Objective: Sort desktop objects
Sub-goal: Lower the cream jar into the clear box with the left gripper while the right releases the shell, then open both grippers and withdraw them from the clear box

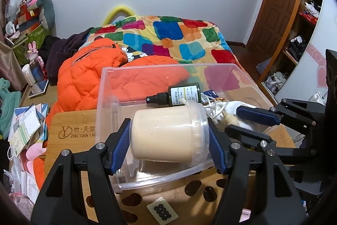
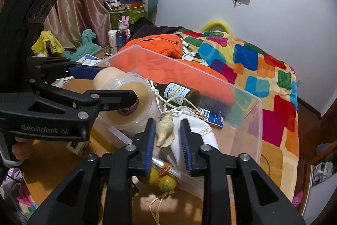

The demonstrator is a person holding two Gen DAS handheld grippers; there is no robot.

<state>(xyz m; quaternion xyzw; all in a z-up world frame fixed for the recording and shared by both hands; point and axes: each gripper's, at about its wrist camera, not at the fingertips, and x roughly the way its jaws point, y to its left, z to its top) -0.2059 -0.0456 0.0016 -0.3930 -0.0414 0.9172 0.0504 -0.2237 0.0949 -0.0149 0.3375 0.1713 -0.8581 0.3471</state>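
While the left claw grips the cream jar inside the clear bin on the tabletop, the right claw stands parted around a pale shell charm, pads apart from it, over a white pouch

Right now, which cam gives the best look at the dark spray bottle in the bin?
Left wrist. The spray bottle lies sideways behind the cream jar, with nozzle, body and label all clear. In the right wrist view the bottle is seen through the clear bin wall, cord crossing it, nozzle half hidden.
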